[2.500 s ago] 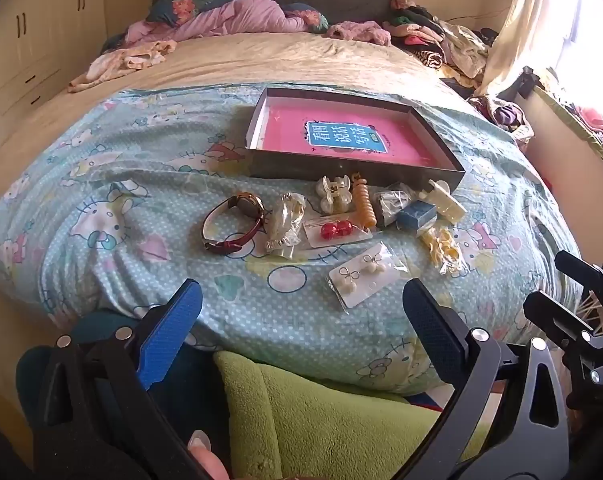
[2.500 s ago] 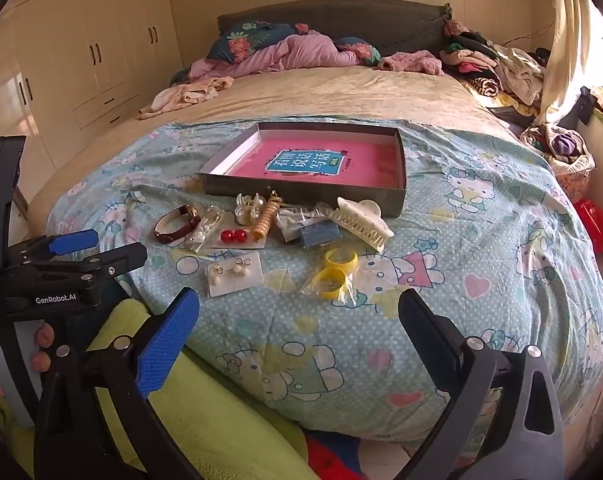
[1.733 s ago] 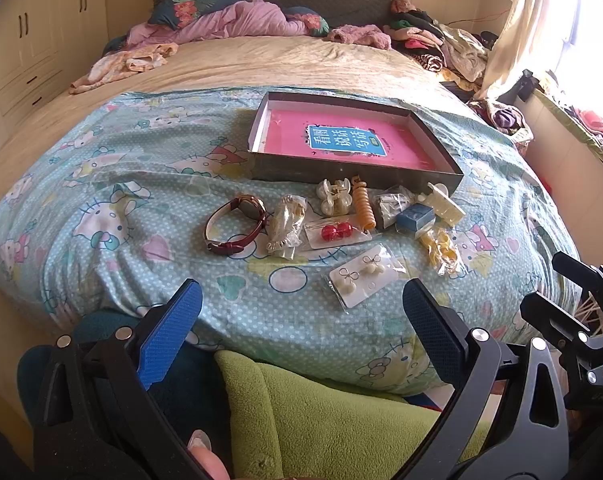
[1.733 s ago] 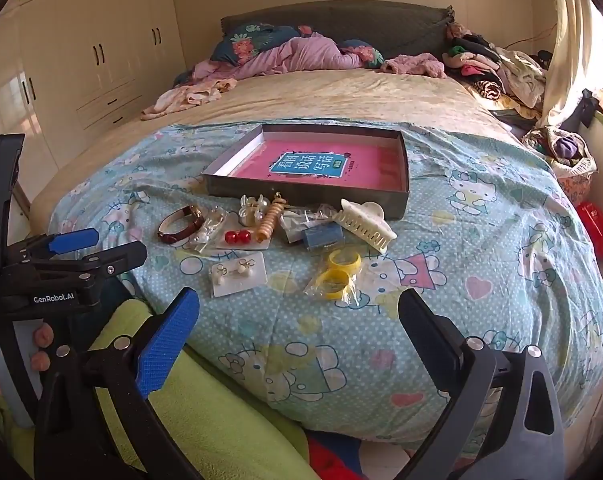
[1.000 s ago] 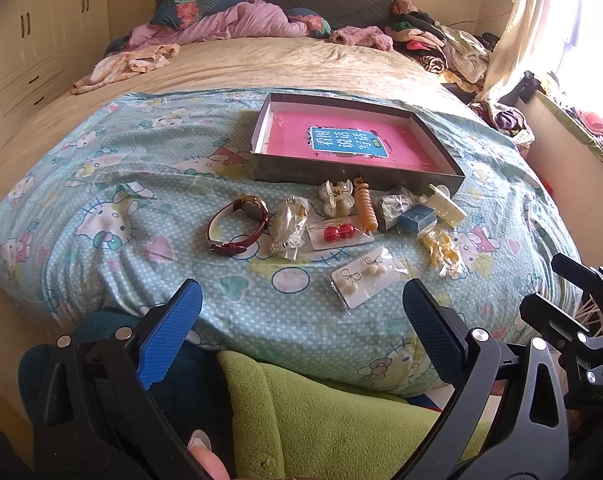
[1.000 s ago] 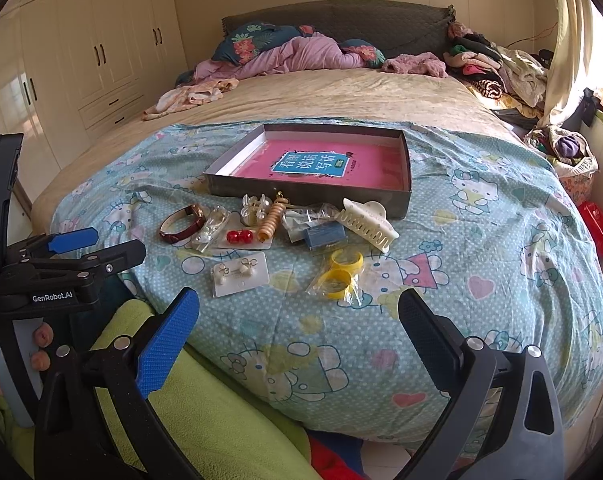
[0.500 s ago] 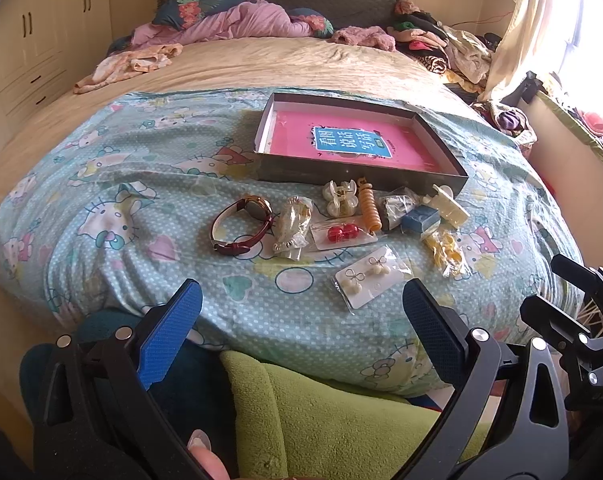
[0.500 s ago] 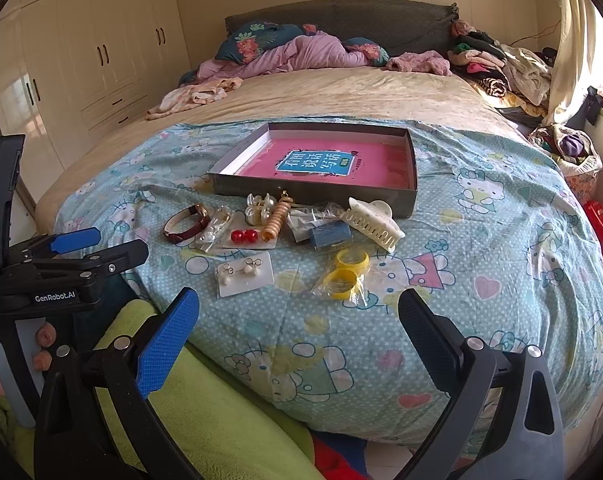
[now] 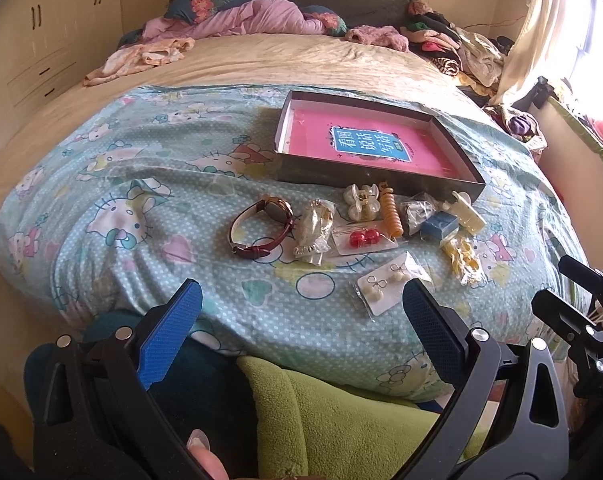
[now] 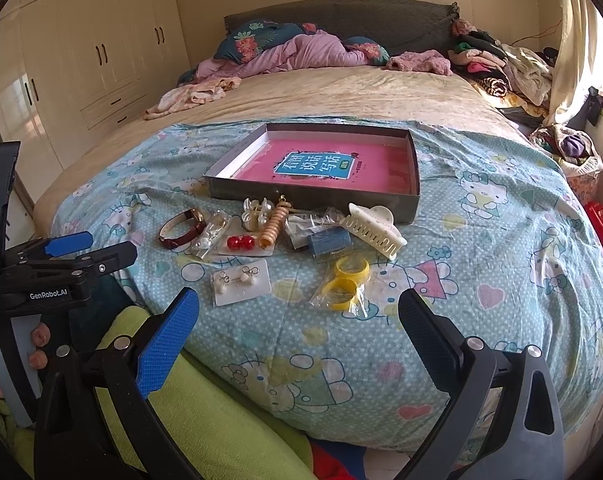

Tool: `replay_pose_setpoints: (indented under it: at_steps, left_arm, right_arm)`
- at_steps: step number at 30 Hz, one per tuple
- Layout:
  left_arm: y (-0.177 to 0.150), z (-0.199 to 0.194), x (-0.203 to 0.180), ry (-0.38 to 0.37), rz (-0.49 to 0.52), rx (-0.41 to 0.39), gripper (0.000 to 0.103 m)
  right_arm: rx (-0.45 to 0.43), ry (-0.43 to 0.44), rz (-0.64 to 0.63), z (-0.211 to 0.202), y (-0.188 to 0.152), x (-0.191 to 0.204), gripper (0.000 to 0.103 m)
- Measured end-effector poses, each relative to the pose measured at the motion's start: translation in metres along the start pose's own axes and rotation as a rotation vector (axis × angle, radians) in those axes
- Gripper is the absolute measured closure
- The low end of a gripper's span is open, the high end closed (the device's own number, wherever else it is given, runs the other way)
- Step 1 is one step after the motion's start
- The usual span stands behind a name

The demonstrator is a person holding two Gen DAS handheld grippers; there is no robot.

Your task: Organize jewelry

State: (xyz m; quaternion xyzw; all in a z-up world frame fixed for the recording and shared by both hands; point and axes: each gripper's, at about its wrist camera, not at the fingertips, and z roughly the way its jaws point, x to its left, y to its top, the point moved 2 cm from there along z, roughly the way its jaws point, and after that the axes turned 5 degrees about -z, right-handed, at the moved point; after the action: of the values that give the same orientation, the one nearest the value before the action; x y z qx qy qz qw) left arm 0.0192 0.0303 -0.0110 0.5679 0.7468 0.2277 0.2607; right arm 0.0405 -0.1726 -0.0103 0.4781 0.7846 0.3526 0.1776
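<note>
Clearly "GenRobot.AI" on left tool [image 10: 85, 252]

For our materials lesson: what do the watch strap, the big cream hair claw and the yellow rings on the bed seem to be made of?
Watch strap: probably leather or imitation leather, dark red with a slight sheen, holding a curved loop.
Hair claw: apparently hard plastic, cream and matte, with stiff moulded teeth.
Yellow rings: likely plastic or resin, smooth and glossy, inside a clear, crinkled plastic bag.

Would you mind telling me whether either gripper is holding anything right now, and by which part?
Nothing is held. The left gripper and right gripper are both open, short of the jewelry on the bed.
</note>
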Motion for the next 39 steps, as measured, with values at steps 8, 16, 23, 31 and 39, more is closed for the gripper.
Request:
replay_pose_setpoints:
  at_steps: [8, 16, 23, 31, 39]
  left_arm:
    - [0.006, 0.013, 0.030, 0.051, -0.059, 0.001, 0.009]
    - [0.011, 0.028, 0.059, 0.079, -0.118, 0.013, 0.009]
    - [0.014, 0.051, 0.065, 0.075, -0.096, 0.055, 0.009]
    - [0.026, 0.089, 0.055, 0.025, -0.039, 0.116, 0.009]
    - [0.034, 0.122, 0.048, 0.003, 0.009, 0.156, 0.009]
  right_arm:
    - [-0.004, -0.005, 0.007, 0.014, 0.011, -0.010, 0.004]
    - [0.009, -0.009, 0.015, 0.031, 0.018, -0.019, 0.004]
    - [0.029, -0.010, 0.012, 0.045, 0.018, -0.027, 0.004]
    - [0.057, -0.005, 0.013, 0.061, 0.016, -0.029, 0.004]
    - [0.093, -0.003, 0.020, 0.079, 0.010, -0.032, 0.004]
